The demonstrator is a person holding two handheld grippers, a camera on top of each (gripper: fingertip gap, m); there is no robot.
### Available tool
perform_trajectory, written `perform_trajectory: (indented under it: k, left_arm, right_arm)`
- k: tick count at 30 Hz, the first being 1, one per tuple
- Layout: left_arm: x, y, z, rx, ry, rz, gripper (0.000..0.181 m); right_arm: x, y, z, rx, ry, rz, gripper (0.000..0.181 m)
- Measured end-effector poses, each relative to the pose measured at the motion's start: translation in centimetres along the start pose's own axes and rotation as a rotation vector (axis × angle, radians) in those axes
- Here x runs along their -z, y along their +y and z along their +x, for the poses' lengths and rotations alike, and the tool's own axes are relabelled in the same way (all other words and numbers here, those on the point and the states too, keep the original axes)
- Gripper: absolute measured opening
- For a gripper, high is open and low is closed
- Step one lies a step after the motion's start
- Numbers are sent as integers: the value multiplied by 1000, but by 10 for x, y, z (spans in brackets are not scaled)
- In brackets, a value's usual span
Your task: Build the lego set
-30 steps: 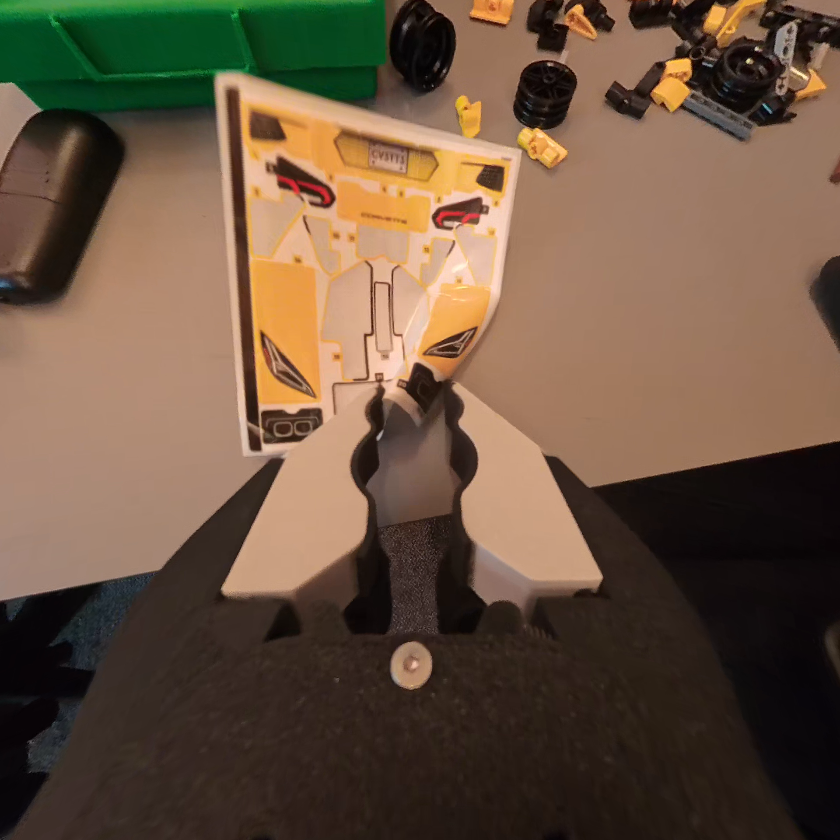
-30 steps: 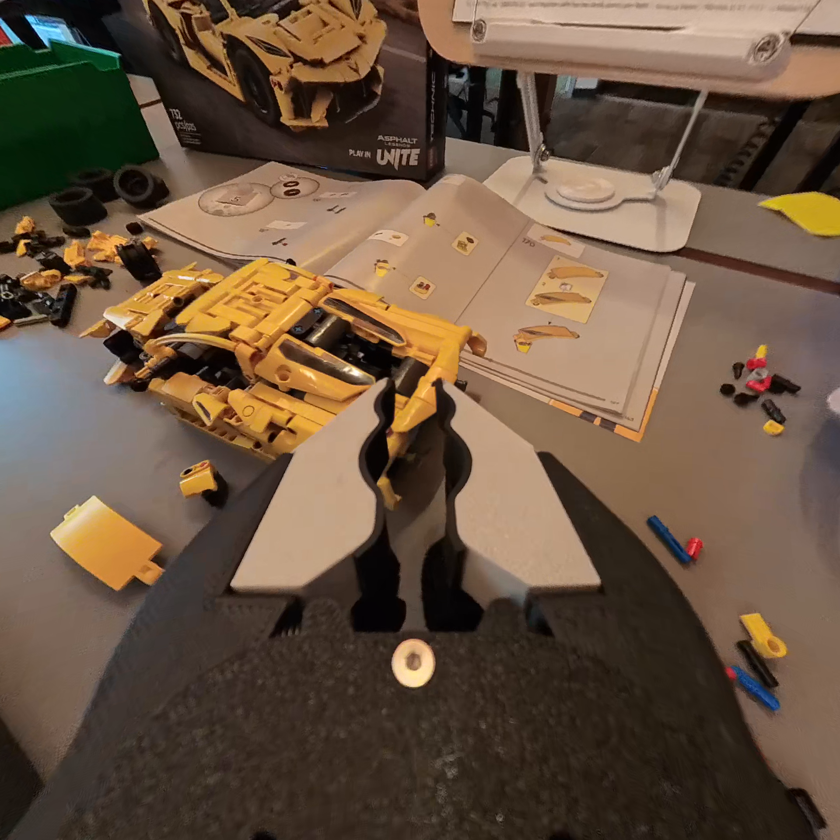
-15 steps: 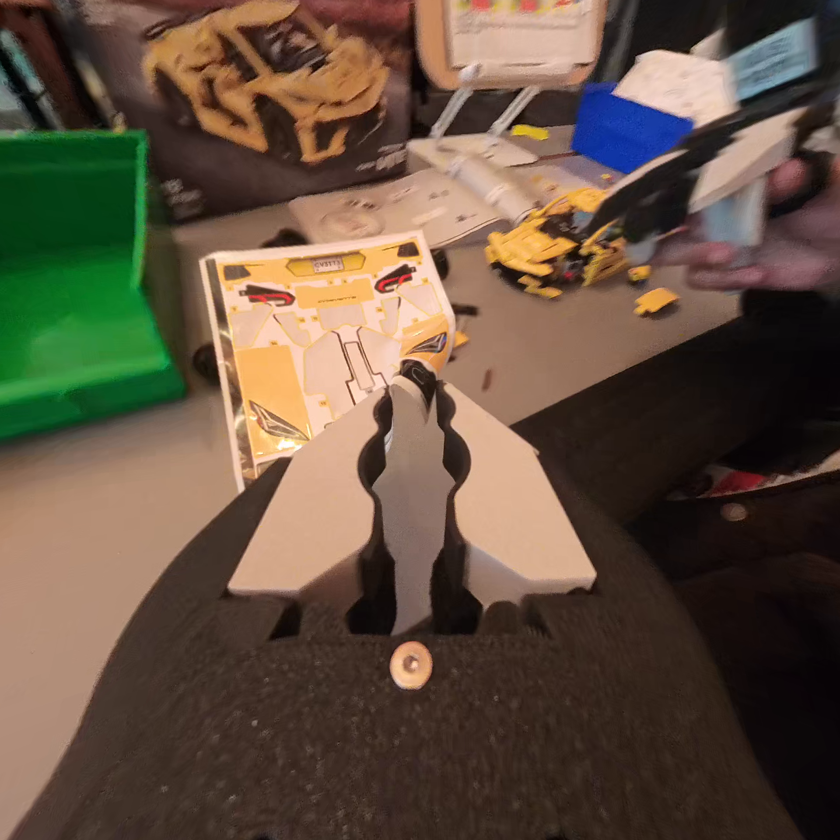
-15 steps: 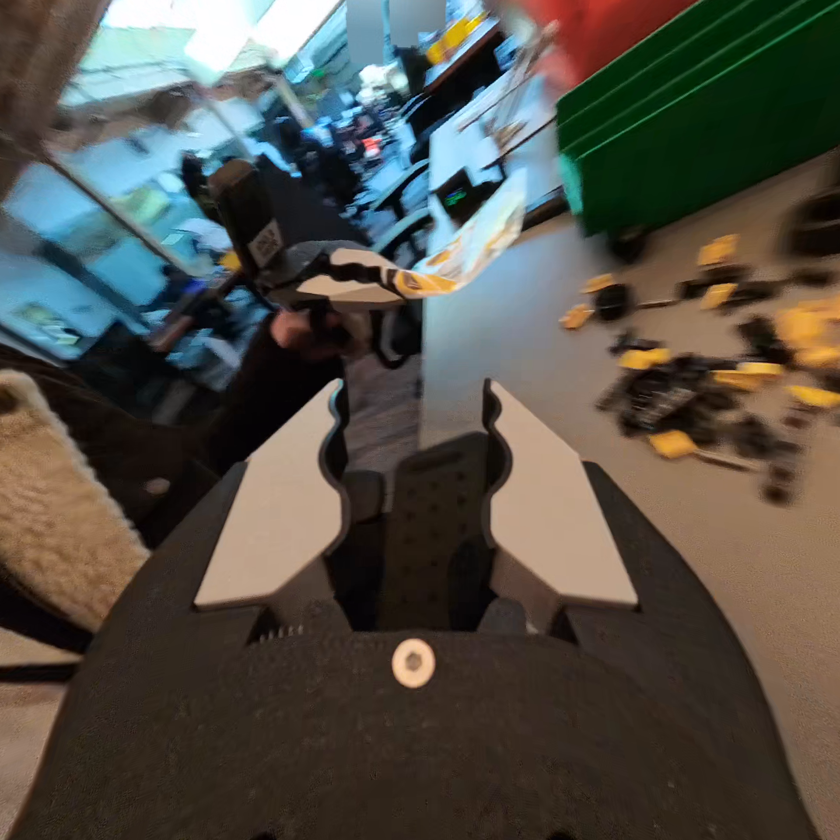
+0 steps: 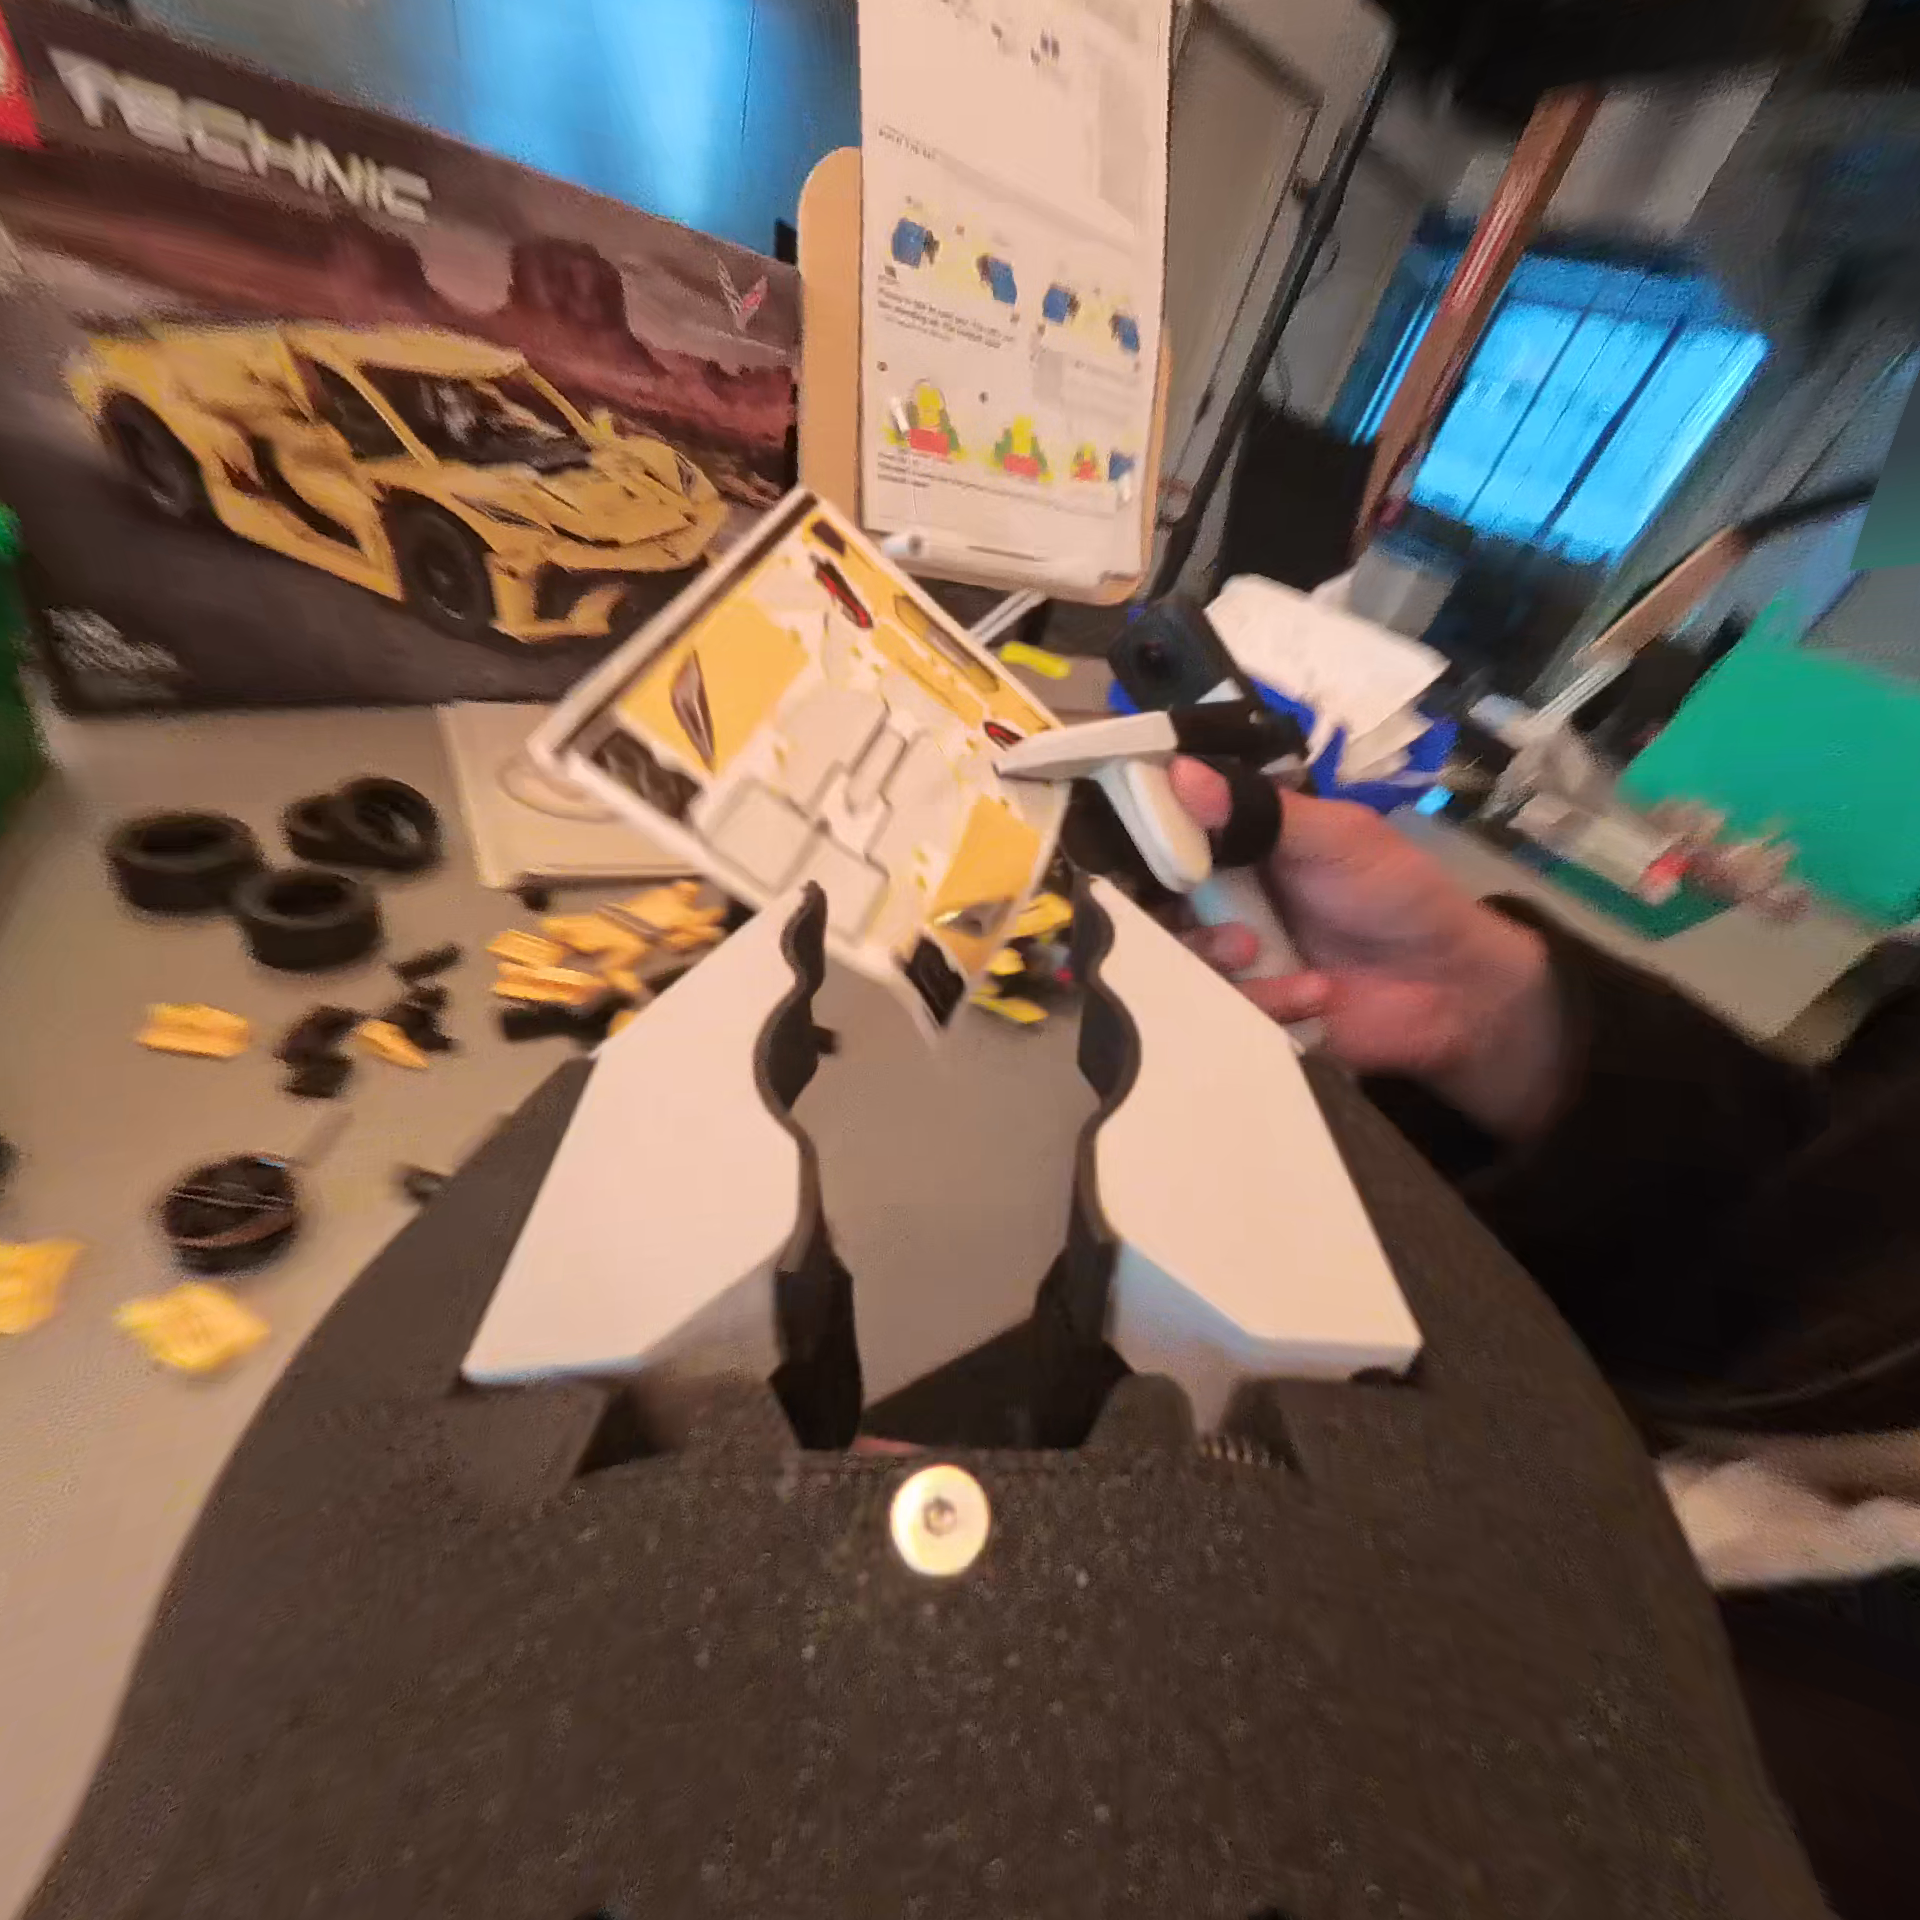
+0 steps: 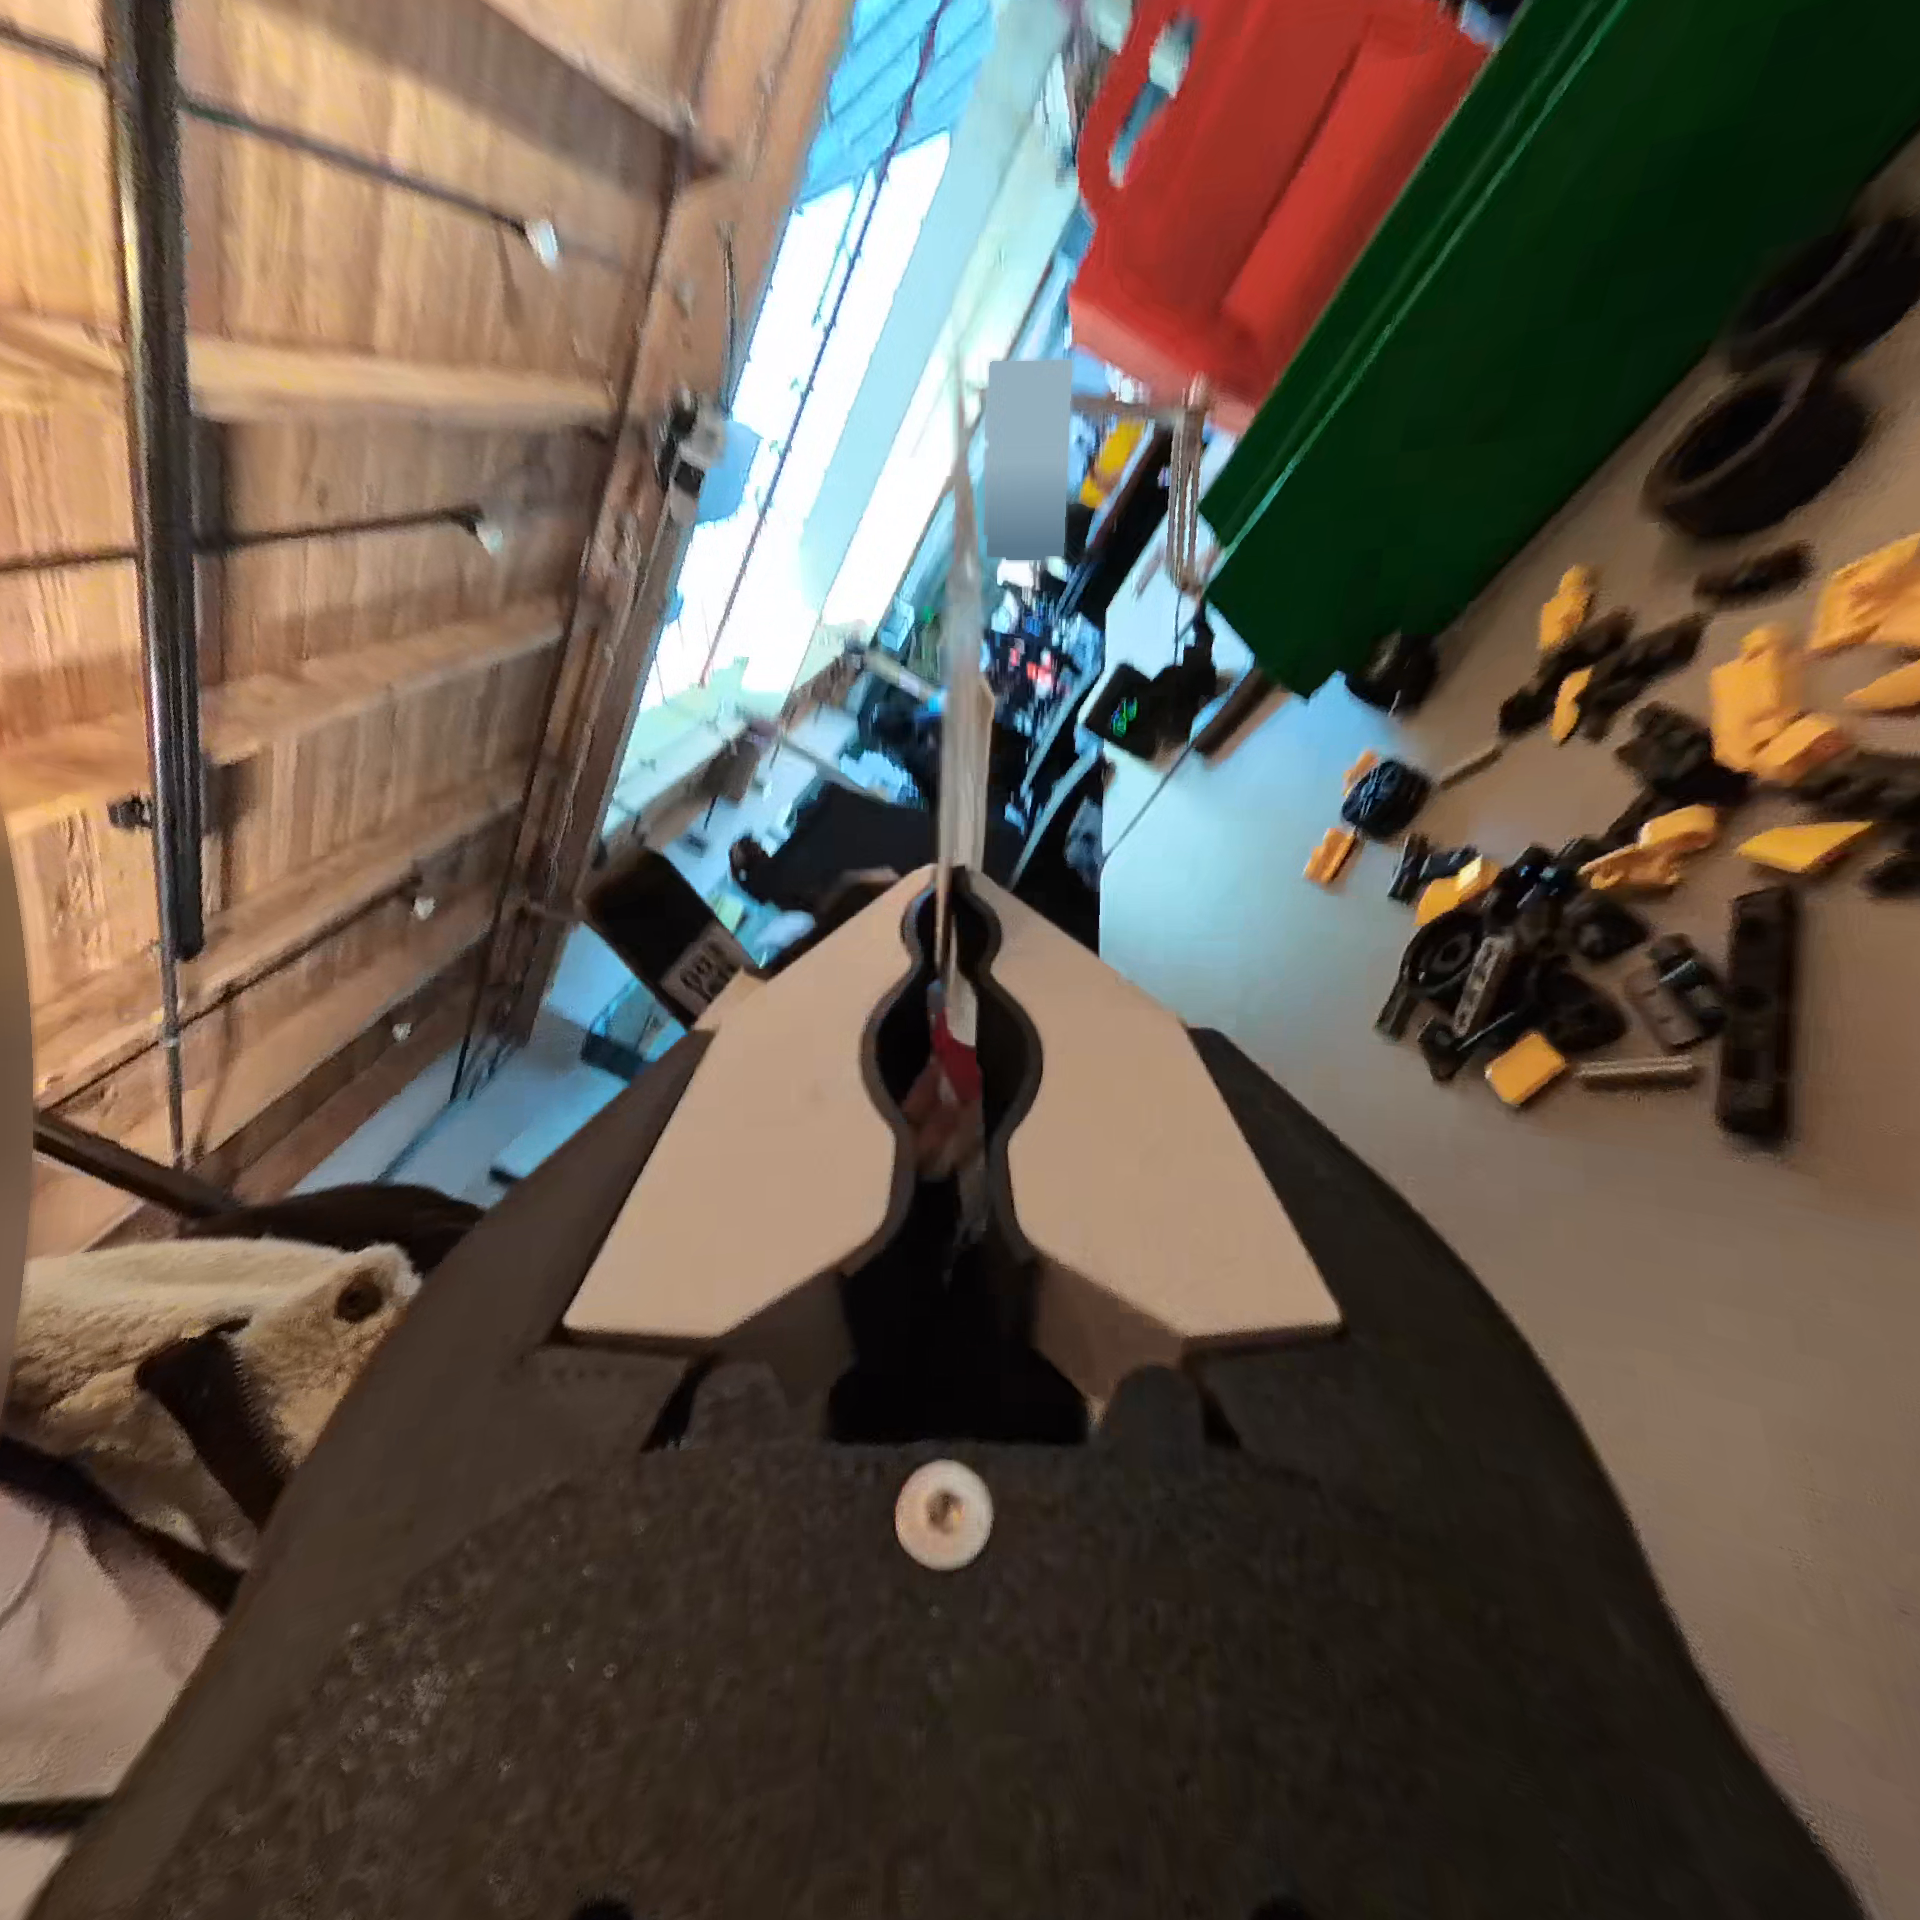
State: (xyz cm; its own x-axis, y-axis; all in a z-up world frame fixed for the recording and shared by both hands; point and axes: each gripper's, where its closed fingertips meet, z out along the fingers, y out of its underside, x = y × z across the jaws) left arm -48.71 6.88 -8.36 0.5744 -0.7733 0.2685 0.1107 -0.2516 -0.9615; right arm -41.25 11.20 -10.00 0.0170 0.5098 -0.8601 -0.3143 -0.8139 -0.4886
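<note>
the sticker sheet (image 5: 821,758) is held in the air above the table (image 5: 104,1122), tilted. it is pinched at one edge by the right gripper (image 5: 1003,767), whose fingers are pressed together on it; in the right wrist view it is seen edge-on (image 6: 961,727) in that gripper (image 6: 951,883). the left gripper (image 5: 940,909) is spread, the sheet's lower corner lying between its fingers; contact cannot be told. behind the sheet stands the set box (image 5: 312,416). left of the sheet, tyres (image 5: 301,914) and loose pieces (image 5: 582,956) are scattered.
</note>
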Motion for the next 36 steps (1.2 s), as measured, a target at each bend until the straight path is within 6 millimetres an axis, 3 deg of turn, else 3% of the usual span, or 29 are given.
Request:
perform_trajectory:
  k: [3,7,8,11,14,21,23,25,28,30,33,36]
  left_arm:
    - [-18,21,15,212,79,27,47]
    - [-37,22,29,364,196,121,46]
    - [-40,22,32,378,219,132,45]
    - [-44,18,40,374,263,157,12]
    - [-46,20,45,360,287,146,0]
    - [-49,20,52,315,300,129,0]
    - [-46,12,58,316,349,149,0]
    - [-42,2,63,328,390,169,0]
    - [-40,-6,72,289,426,158,0]
    - [-39,-6,81,254,463,139,0]
    - [-38,-4,101,196,552,108,0]
    - [-35,-2,123,140,642,91,0]
  right_arm:
    - [14,-10,-9,15,-23,88,0]
    - [20,-6,-21,-9,-77,98,0]
    - [22,-5,-22,-14,-85,105,0]
    - [29,-3,-20,-13,-69,120,0]
    - [37,-7,-16,-17,-54,149,0]
    - [47,-9,-19,62,6,139,0]
    - [57,-11,-13,160,106,118,16]
    - [80,-22,-8,389,294,124,36]
    - [117,-37,-23,763,534,108,56]
    - [110,-15,-49,865,486,-20,68]
    - [77,47,-93,840,206,-228,75]
    - [63,75,-93,894,176,-343,76]
